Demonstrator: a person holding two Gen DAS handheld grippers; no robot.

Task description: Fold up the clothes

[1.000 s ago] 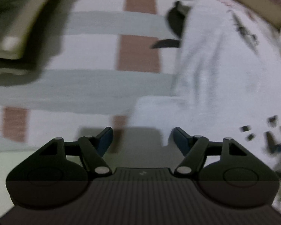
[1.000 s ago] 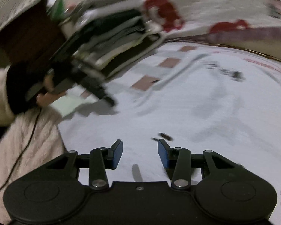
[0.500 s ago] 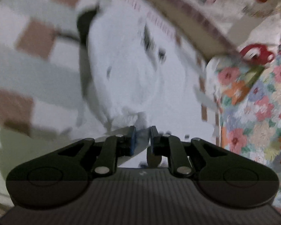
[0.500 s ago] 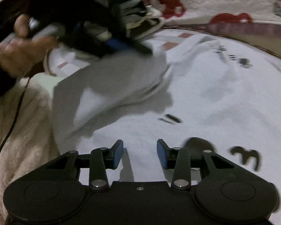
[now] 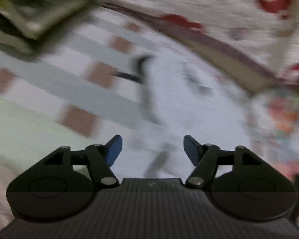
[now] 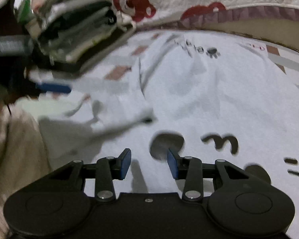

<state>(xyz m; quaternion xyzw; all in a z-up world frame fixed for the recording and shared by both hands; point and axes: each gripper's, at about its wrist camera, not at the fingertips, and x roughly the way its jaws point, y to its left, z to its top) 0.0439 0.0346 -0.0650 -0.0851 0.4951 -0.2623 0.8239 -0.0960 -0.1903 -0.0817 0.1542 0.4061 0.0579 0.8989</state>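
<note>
Left gripper (image 5: 152, 149): jaws opening, nothing between them, shirt (image 5: 189, 107) ahead and below. Shirt (image 6: 199, 99): white, spread on bed, folded flap at its left. Right gripper (image 6: 149, 163): jaws parted, empty, directly over shirt, nearer hand

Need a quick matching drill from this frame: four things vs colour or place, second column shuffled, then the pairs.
Things:
1. white shirt
2. stack of folded clothes
3. bear print
4. gripper pads

Descriptions:
A. red, on the quilt at the back
B. blue
C. spread flat with dark printed marks
D. far left, behind the shirt

Pairs: 1-C, 2-D, 3-A, 4-B
</note>
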